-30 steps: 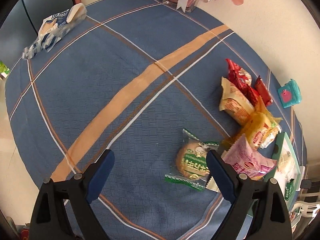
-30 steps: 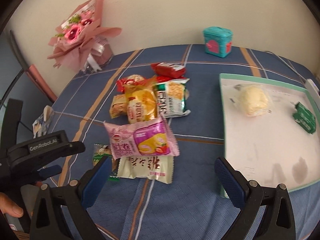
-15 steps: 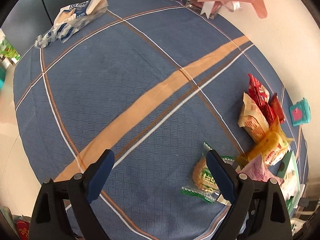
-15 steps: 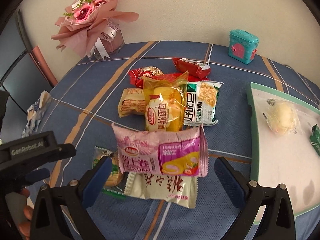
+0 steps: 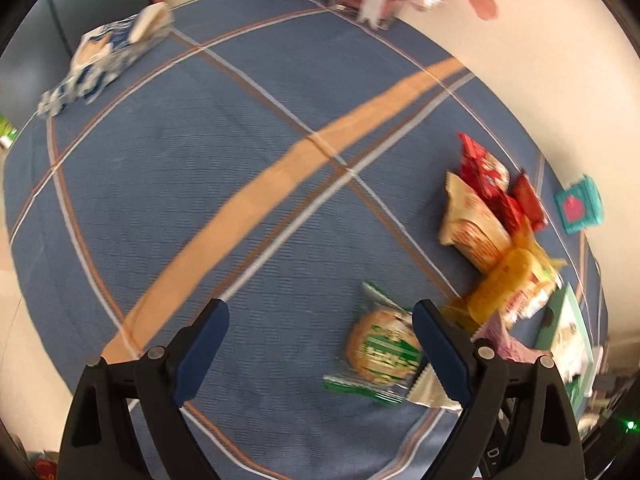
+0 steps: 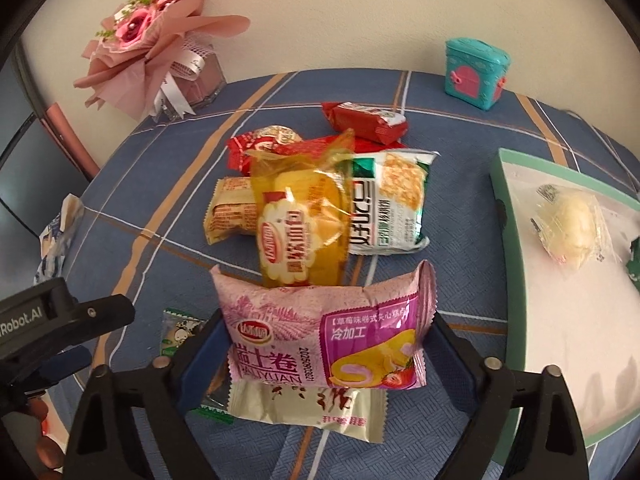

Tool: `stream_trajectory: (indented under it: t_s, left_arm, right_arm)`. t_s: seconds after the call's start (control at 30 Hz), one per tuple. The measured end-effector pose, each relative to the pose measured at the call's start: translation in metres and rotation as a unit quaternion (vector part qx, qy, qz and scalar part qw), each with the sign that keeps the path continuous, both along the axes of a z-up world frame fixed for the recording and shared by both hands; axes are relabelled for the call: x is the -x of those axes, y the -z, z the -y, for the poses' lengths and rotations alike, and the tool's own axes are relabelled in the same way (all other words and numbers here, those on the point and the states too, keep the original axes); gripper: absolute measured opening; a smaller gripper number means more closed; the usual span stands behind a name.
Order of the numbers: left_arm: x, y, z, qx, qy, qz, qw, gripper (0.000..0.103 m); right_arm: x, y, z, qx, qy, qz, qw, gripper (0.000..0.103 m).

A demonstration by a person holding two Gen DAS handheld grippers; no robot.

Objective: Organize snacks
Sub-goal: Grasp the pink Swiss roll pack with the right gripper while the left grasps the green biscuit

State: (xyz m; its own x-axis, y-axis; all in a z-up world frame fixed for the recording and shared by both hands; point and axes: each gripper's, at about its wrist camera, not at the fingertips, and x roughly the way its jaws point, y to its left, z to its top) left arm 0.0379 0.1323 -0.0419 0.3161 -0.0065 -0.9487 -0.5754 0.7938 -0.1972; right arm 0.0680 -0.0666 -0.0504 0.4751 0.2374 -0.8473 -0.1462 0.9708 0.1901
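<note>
Right gripper (image 6: 324,344) straddles the pink swiss-roll packet (image 6: 326,338); the jaws are closing with the packet between them, its ends at or against the blue pads, and whether they press yet is hard to say. Under that packet, nearer the tool, lies a beige snack packet (image 6: 308,412). Just ahead of the jaws sits the rest of the pile: a yellow soft-bread packet (image 6: 300,220), a green-and-white cracker packet (image 6: 386,208) to its right, a tan cake packet (image 6: 230,212) to its left, and red wrapped snacks (image 6: 366,122) farthest out. To the right of the tool is the green-rimmed tray (image 6: 504,200), holding a clear-wrapped pale bun (image 6: 570,228) and a dark green packet at the frame edge.

Left gripper (image 5: 320,344) hangs wide open over bare blue plaid tablecloth (image 5: 200,160), nothing between its jaws. The green-wrapped round biscuit (image 5: 380,350) lies just inside its right finger, not gripped.

Progress, judged: early. Two items seem sorted onto the tray, roughly seven or more are left on the cloth. Likely step in hand is picking the pink packet for the tray. Bouquet (image 6: 156,36), teal toy box (image 6: 476,70), and a blue-white bag (image 5: 104,64) at the far left edge look like clutter, not targets.
</note>
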Motion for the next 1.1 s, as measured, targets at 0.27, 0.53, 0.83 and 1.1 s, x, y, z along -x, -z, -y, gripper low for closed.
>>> stream_trajectory:
  t_s: [0.27, 0.53, 0.83, 1.1]
  left_arm:
    - [-0.018, 0.01, 0.032, -0.003, 0.074, -0.009, 0.9972, 0.093]
    - [-0.035, 0.028, 0.05, -0.024, 0.101, -0.032, 0.9941, 0.087]
    - [-0.043, 0.043, 0.063, -0.052, 0.118, -0.062, 0.9897, 0.052]
    - [-0.034, 0.039, 0.055, -0.042, 0.107, -0.052, 0.992, 0.051]
  right_arm:
    - [0.004, -0.003, 0.027, -0.016, 0.032, -0.02, 0.999, 0.081]
    - [0.008, -0.001, 0.039, -0.02, 0.043, -0.036, 0.998, 0.08]
    - [0.015, -0.002, 0.046, -0.025, 0.049, -0.049, 0.997, 0.079]
    - [0.025, -0.009, 0.052, -0.035, 0.045, -0.046, 0.997, 0.077]
